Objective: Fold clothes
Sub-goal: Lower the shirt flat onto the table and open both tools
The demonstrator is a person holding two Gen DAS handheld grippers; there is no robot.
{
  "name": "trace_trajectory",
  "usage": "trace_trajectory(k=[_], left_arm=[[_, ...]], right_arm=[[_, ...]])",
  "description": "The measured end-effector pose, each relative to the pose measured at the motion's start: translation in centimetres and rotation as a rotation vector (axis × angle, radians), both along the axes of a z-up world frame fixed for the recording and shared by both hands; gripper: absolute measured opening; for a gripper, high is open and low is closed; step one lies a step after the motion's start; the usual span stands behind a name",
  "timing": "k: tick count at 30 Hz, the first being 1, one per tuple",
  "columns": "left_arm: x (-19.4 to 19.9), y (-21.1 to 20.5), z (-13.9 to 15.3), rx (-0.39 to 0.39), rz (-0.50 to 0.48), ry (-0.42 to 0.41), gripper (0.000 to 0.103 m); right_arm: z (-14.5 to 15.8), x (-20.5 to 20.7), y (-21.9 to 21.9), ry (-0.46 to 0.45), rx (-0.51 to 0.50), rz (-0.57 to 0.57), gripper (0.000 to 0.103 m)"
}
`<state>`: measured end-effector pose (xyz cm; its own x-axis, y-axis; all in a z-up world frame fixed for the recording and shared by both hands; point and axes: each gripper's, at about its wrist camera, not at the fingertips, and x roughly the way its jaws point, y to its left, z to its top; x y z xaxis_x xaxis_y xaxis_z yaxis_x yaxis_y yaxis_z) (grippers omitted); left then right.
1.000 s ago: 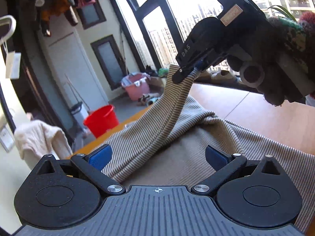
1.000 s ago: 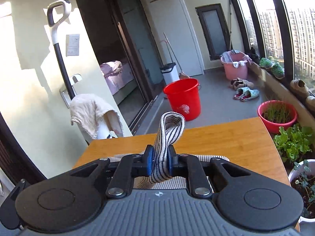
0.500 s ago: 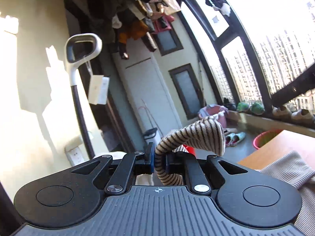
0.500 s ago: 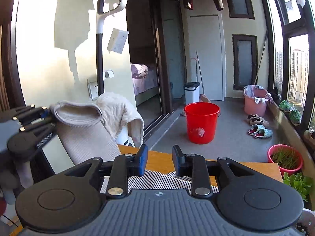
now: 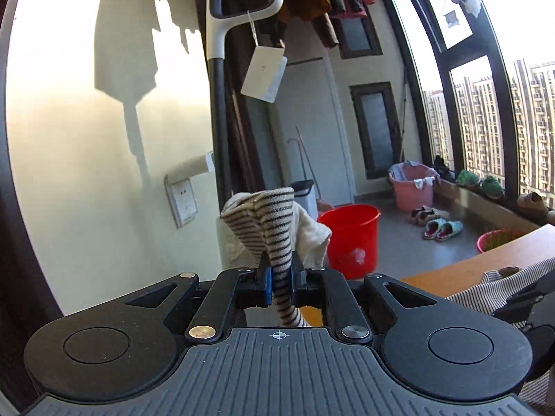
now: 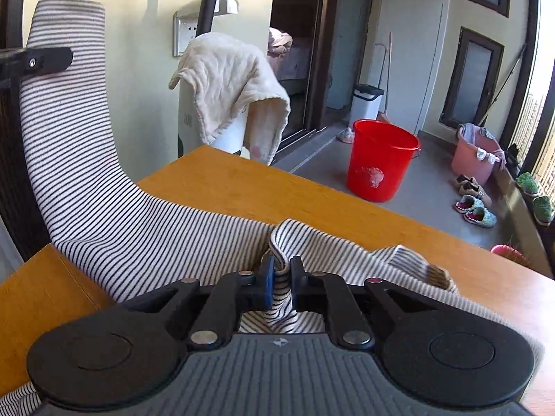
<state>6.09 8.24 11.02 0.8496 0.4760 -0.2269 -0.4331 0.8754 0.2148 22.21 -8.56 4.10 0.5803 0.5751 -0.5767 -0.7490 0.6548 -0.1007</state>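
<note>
A black-and-white striped garment (image 6: pixel 145 228) lies partly on the wooden table (image 6: pixel 312 197). My left gripper (image 5: pixel 280 279) is shut on one end of it, a sleeve-like strip (image 5: pixel 275 228), and holds it up in the air left of the table; from the right wrist view that gripper (image 6: pixel 38 62) shows at the far left with the strip rising to it. My right gripper (image 6: pixel 280 279) is low over the table and shut on a raised fold of the same garment (image 6: pixel 288 239). In the left wrist view, part of the garment (image 5: pixel 499 287) lies on the table at the right.
A cream towel (image 6: pixel 236 86) hangs over a white appliance beyond the table's far edge. A red bucket (image 6: pixel 380 159), a pink basket (image 6: pixel 475 154) and slippers (image 6: pixel 473 208) are on the floor. A vacuum handle (image 5: pixel 222 69) stands by the wall.
My left gripper has closed on the striped strip and lifted it up and off to the left. My right gripper let go of it, dropped toward the table and closed on a fold there.
</note>
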Motion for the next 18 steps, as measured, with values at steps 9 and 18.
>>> trace_trajectory(k=[9,18], left_arm=[[0.7,-1.6,-1.2,-0.065,-0.095,0.027,0.013],[-1.8,-6.2,-4.3,-0.113,-0.207,0.205,0.02]], right_arm=[[16.6,0.4,-20.4,-0.307,0.197,-0.32,0.008],[4.4,-6.7,-25.6,-0.041,0.032,-0.196,0.009]])
